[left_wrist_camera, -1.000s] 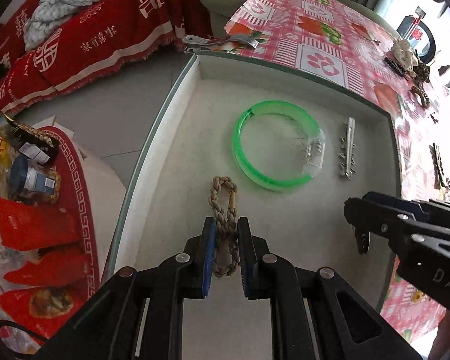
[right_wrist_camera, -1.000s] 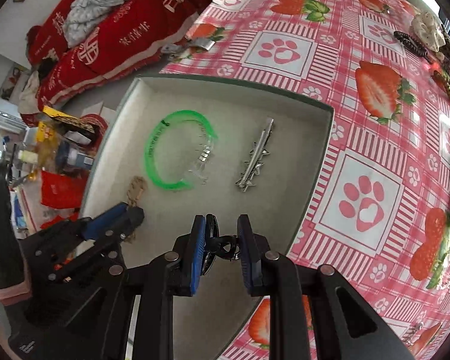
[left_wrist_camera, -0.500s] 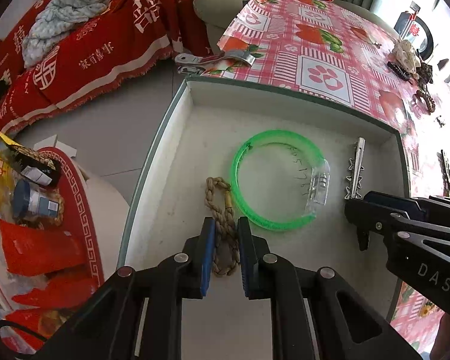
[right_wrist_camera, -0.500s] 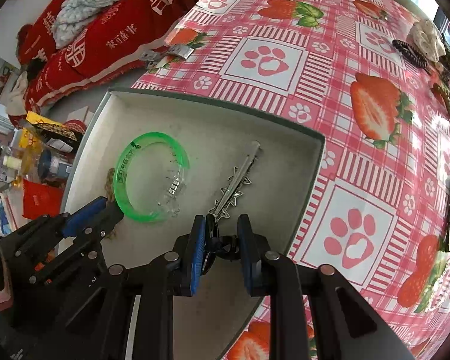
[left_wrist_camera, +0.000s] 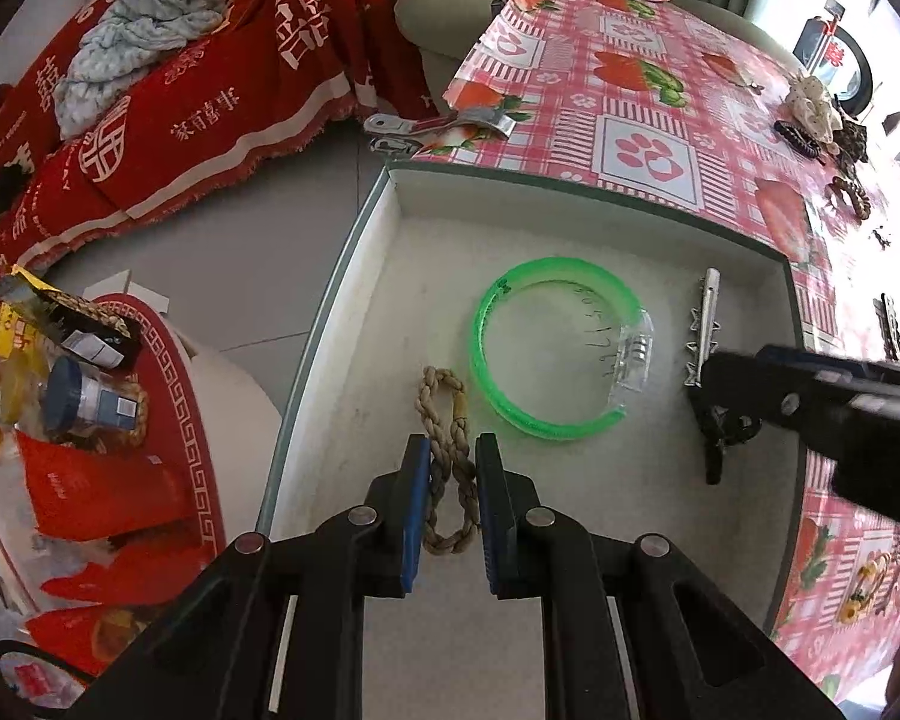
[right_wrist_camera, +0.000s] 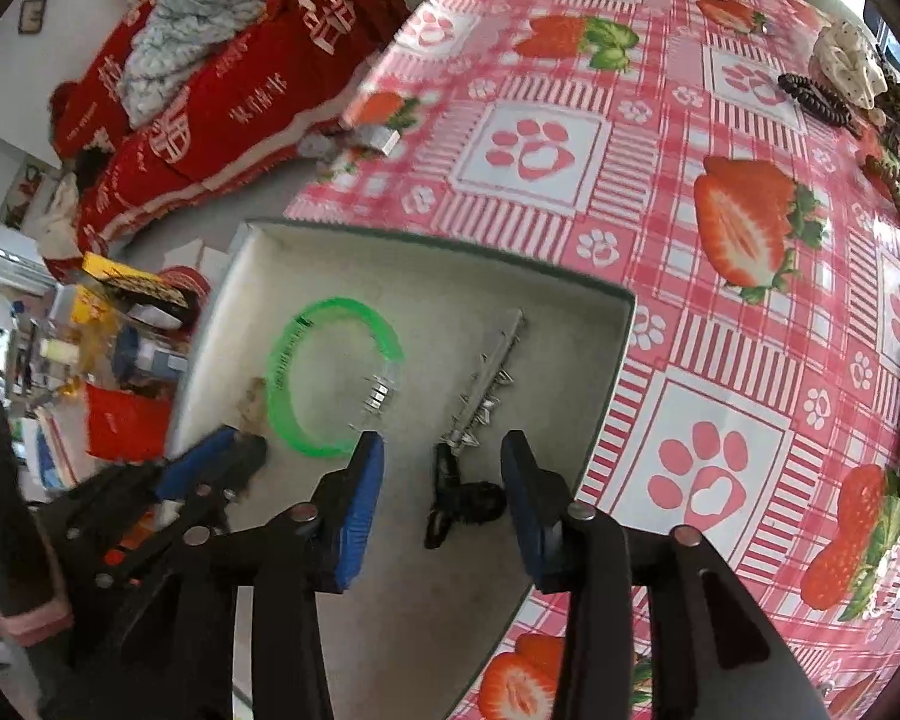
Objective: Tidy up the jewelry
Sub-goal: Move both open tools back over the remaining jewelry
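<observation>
Half a second ago the right gripper (right_wrist_camera: 442, 468) was clamped on a small black hair clip (right_wrist_camera: 457, 501); now its blue-padded jaws stand wide apart and the clip lies released on the tray floor between them, touching neither pad. The left gripper (left_wrist_camera: 453, 465) has not changed: its jaws stay pinched on the braided rope bracelet (left_wrist_camera: 445, 420), a tan twisted cord whose loop with a yellowish band sticks out ahead of the fingertips while its other end hangs back between the fingers. Just ahead and right of the left gripper rests a translucent green bangle (left_wrist_camera: 549, 354), smooth plastic, ring-shaped, with a clear clasp section holding small metal parts. Beyond the right gripper's tips, directly ahead of the black clip, lies a slim silver metal barrette (right_wrist_camera: 491, 378) with star-shaped studs along one edge. All of these sit in a shallow rectangular tray (left_wrist_camera: 570, 204) with a matte off-white lining and a dark green rim. It sits on a glossy tablecloth (right_wrist_camera: 720, 120) printed with pink checks, paw prints and strawberries.
</observation>
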A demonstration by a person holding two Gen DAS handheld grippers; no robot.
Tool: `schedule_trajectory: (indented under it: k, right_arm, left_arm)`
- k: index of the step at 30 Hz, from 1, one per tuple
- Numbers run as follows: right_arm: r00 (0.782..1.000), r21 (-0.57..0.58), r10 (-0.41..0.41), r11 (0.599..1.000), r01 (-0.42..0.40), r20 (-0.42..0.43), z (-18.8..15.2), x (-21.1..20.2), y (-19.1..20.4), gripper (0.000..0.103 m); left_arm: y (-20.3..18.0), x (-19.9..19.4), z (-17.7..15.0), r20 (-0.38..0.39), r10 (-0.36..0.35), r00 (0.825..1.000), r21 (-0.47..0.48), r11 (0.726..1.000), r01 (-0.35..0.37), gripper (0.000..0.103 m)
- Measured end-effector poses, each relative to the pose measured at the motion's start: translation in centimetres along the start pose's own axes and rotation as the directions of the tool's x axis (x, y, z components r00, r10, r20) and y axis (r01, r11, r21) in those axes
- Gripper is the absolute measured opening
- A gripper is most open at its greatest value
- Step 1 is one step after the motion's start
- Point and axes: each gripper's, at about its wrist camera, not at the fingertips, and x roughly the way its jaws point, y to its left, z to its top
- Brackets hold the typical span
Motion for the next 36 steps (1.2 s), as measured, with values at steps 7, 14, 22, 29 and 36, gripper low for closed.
schedule_trajectory:
  k: [7,14,22,29,36]
  right_arm:
    - [0.996,0.027,0.037,0.999,-0.039,0.075,-0.7,-4.0,-0.2,0.057]
    - [0.993,0.079,0.004,0.997,-0.013,0.115,-2.7,-7.2,-2.2,0.061]
    - [0.99,0.218,-0.056,0.976,0.027,0.13,-5.9,-10.0,-7.7,0.08]
    - [0.984,0.353,-0.133,0.932,0.082,0.121,-9.6,-12.3,-13.3,0.082]
    - [0.977,0.451,-0.191,0.883,0.128,0.095,-13.7,-14.0,-17.8,0.082]
  left_arm:
    - [-0.1,-1.2,-0.2,0.001,0.023,1.0,0.005,1.0,-0.023,0.022]
    - [-0.5,-3.2,-0.8,0.042,0.059,0.997,0.005,0.998,-0.06,0.103]
    - [-3.9,-4.8,-0.2,0.044,0.04,0.998,0.086,0.995,-0.043,0.103]
    - [-9.6,-6.5,0.3,0.044,-0.037,0.998,0.17,0.985,0.029,0.103]
    - [-15.3,-7.4,0.3,0.037,-0.091,0.995,0.252,0.964,0.079,0.103]
